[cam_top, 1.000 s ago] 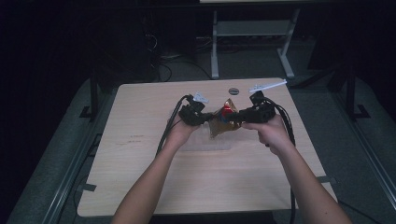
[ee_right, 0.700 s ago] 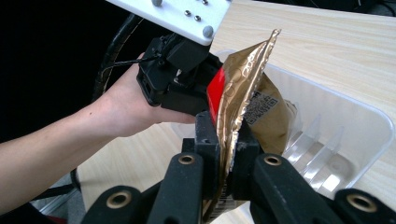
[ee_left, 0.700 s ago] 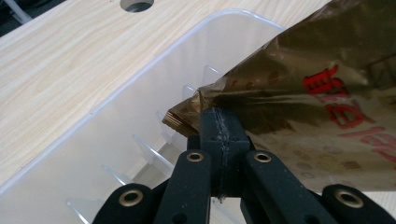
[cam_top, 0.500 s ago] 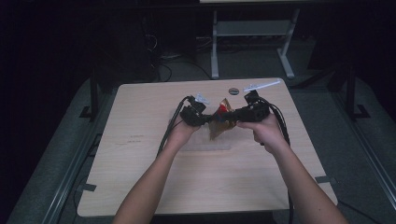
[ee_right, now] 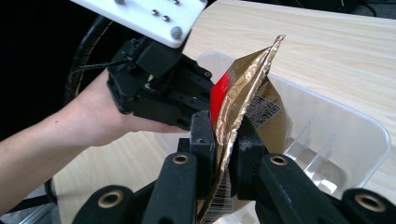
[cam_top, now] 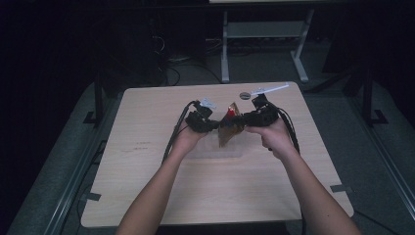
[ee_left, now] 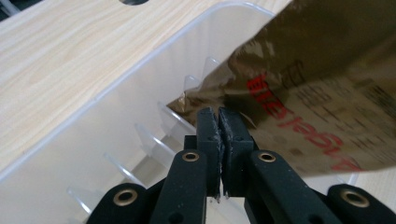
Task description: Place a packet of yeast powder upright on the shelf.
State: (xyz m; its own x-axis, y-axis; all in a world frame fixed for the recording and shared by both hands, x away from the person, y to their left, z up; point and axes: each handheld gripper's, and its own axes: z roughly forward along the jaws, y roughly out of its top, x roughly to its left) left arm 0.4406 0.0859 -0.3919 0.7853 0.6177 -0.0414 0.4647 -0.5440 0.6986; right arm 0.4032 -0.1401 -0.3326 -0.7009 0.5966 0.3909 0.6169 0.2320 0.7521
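gold foil pouch (cam_top: 230, 125) is held up between both grippers over the clear plastic bin (cam_top: 215, 152), mid table (cam_top: 147, 186). left gripper (ee_left: 218, 116) is pinched tight on the pouch's edge; its jaws have just eased a hair wider, though in the left gripper view the film is still nipped at their tips. right gripper (ee_right: 226, 135) is clamped on the pouch lower down, the foil running up between its pads and the sealed top fin standing above them, red patch facing the left gripper. barcode end hangs below the right jaws

step, as i read it: pouch gripped from both sides, either about to be pulled open or being lowered into the bin, can't tell which. bin has clear divider ribs (ee_left: 149, 140) inside, so it looks like a slot rack

next move calls for keeping both pinches firm, since thin foil can slip. if slotting: line the pouch's flat side up with the ribs, lower straight, release one side first. if tearing: pull the hands apart against each other

relative position: pouch sits between the two grippers, touching both, tilted, lower corner just inside the bin's rim. small round disc (cam_top: 244, 95) and a white strip (cam_top: 271, 89) lie on the far table edge, well apart
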